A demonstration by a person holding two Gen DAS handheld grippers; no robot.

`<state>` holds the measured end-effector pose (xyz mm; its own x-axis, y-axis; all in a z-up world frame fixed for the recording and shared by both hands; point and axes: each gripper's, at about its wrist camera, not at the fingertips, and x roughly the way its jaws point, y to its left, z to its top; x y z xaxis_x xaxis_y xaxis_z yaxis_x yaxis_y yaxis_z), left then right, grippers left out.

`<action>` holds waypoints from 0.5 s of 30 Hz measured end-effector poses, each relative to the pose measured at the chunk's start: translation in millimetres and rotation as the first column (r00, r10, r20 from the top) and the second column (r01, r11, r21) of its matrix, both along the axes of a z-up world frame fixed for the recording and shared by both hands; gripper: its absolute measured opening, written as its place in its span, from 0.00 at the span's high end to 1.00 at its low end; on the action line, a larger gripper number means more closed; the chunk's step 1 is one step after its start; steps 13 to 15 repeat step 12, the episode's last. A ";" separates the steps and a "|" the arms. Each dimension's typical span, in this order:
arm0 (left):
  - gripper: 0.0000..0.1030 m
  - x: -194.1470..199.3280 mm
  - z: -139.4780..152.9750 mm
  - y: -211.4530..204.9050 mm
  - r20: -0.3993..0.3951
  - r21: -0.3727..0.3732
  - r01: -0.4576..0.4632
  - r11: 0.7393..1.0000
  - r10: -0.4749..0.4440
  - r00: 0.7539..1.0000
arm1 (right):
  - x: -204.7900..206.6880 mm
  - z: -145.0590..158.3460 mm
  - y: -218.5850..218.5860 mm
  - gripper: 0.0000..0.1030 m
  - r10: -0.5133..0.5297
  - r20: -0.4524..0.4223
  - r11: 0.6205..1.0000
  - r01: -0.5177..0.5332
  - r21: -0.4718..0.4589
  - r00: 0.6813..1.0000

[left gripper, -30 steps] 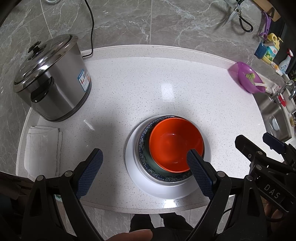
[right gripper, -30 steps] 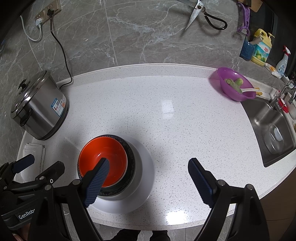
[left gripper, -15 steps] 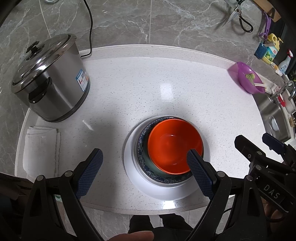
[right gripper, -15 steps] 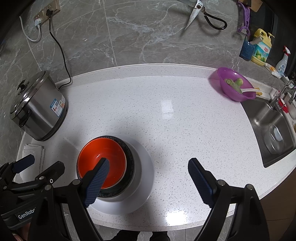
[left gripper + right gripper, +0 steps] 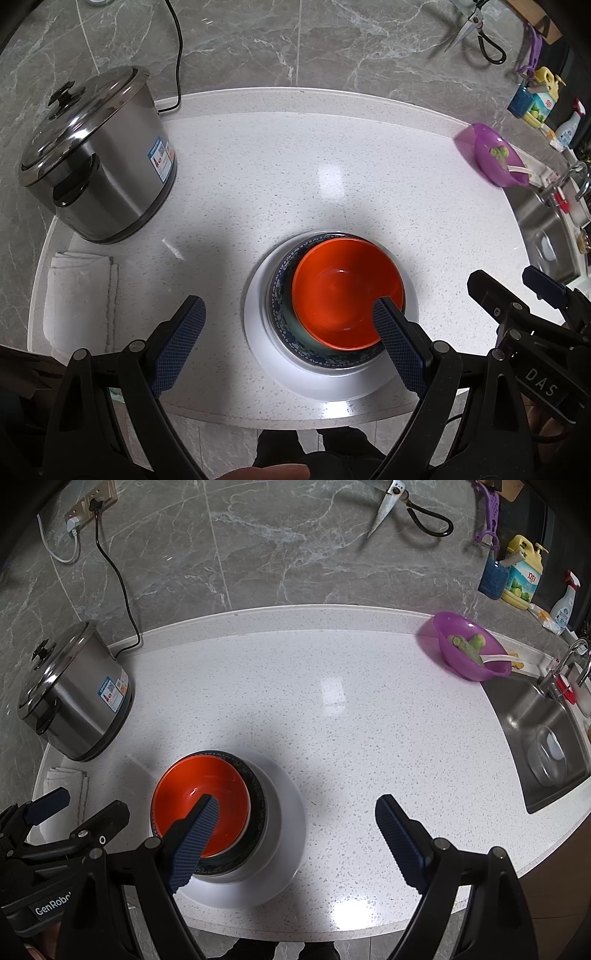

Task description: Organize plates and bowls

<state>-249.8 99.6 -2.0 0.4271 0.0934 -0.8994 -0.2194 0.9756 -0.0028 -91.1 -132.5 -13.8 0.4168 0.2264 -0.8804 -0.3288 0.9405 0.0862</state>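
An orange bowl (image 5: 343,291) sits inside a dark blue-patterned bowl (image 5: 280,295), which stands on a white plate (image 5: 258,332) near the counter's front edge. The stack also shows in the right wrist view: orange bowl (image 5: 184,794), patterned bowl (image 5: 255,794), plate (image 5: 284,812). My left gripper (image 5: 288,325) is open and empty, held above and in front of the stack. My right gripper (image 5: 295,819) is open and empty, above the plate's right side. Each gripper shows at the edge of the other's view.
A steel rice cooker (image 5: 96,162) stands at the back left, its cord running to a wall socket (image 5: 81,520). A folded white cloth (image 5: 77,291) lies at the front left. A purple bowl (image 5: 469,650) with green food stands beside the sink (image 5: 543,746) at the right.
Both grippers have drawn back slightly toward the counter's front edge, open throughout. The stack has not moved.
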 end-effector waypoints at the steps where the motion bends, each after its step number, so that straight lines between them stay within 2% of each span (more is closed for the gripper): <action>1: 0.11 -0.4 0.5 0.0 0.000 -0.001 -0.001 1.000 0.001 1.000 | 0.1 -0.4 -0.1 0.14 0.000 -0.001 1.000 0.000 0.000 1.000; 15: 0.11 0.6 3.2 -3.4 0.033 0.016 0.007 1.000 -0.008 0.999 | 2.6 -4.4 -5.0 0.14 0.006 -0.011 1.000 -0.006 0.004 1.000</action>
